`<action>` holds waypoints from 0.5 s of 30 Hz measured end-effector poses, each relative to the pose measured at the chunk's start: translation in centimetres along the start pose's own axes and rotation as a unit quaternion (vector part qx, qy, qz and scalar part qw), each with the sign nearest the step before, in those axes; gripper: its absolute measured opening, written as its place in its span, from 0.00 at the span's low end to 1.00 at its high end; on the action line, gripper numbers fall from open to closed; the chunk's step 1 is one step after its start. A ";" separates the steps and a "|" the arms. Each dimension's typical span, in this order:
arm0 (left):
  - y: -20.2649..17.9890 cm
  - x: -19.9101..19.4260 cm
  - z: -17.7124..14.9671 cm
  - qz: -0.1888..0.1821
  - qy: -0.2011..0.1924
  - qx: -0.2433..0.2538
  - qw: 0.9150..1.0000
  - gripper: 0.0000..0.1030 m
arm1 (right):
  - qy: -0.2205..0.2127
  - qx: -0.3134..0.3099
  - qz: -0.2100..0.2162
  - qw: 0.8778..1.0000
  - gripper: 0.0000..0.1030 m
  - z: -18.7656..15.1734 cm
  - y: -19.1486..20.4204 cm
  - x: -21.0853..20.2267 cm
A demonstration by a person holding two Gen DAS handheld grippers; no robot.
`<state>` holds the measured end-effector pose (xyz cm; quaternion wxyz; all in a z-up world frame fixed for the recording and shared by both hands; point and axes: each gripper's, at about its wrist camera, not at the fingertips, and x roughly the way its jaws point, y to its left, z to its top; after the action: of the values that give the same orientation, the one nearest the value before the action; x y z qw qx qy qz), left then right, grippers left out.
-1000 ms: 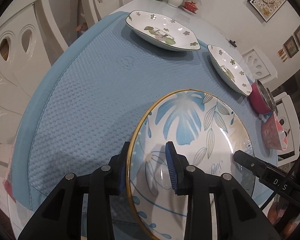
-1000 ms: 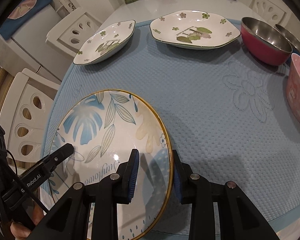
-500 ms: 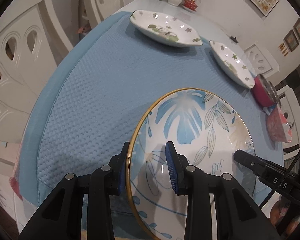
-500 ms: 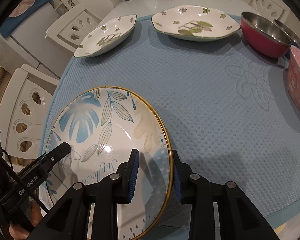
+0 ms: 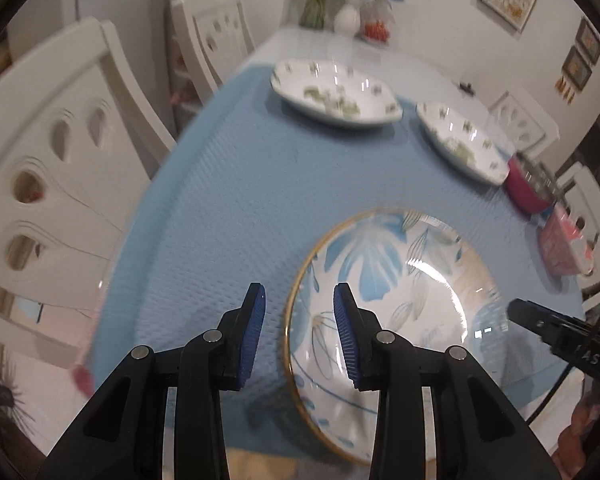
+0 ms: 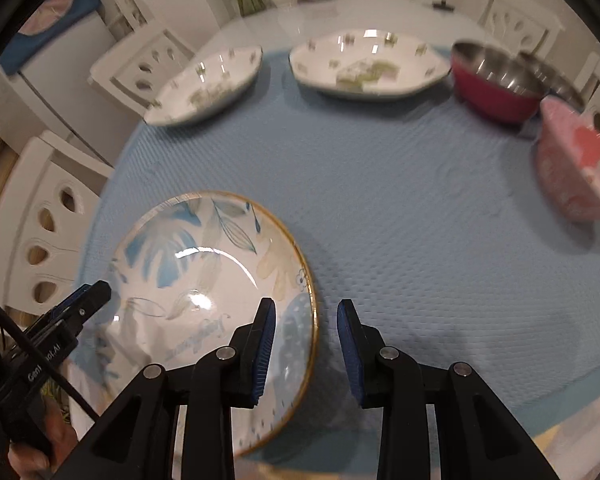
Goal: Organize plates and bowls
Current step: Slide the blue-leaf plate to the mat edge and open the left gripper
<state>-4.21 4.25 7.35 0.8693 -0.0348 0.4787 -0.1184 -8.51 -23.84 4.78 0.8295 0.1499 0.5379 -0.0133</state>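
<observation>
The blue-leaf plate point(image 5: 400, 280) lies low and centre on the blue mat point(image 5: 228, 200). The left gripper point(image 5: 299, 330) is opening, its pads straddling the plate's gold rim without pressing. The right gripper point(image 6: 306, 346) also straddles the rim, slightly parted, gripping nothing. A careless lift could catch the rim and drag the plate toward the mat's near edge.

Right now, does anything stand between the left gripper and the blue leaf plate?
Nothing visible does. The left gripper is opening its fingers, and the rim of the blue leaf plate shows between them, untouched by either pad. Only bare blue mat lies beside it.
</observation>
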 end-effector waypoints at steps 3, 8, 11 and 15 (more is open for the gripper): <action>-0.4 -4.0 0.5 -0.010 -0.039 -0.012 0.999 0.32 | -0.033 -0.001 0.014 0.999 0.30 0.0 -0.2 -3.6; -3.8 -12.1 0.3 -0.029 -0.114 0.005 0.993 0.32 | -0.089 -0.004 0.033 0.996 0.31 -1.5 0.0 -10.6; -5.9 -16.4 -0.2 -0.046 -0.143 0.016 0.988 0.39 | -0.133 0.012 0.052 0.990 0.48 -3.0 -0.3 -15.2; -7.6 -20.9 -0.9 -0.067 -0.184 0.011 0.981 0.71 | -0.198 0.003 0.061 0.978 0.64 -5.0 -0.4 -20.9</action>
<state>-17.02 1.97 25.44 0.9328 -0.0784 0.3059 -0.1735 -21.87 -25.81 21.55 0.9182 0.1790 0.3533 0.0062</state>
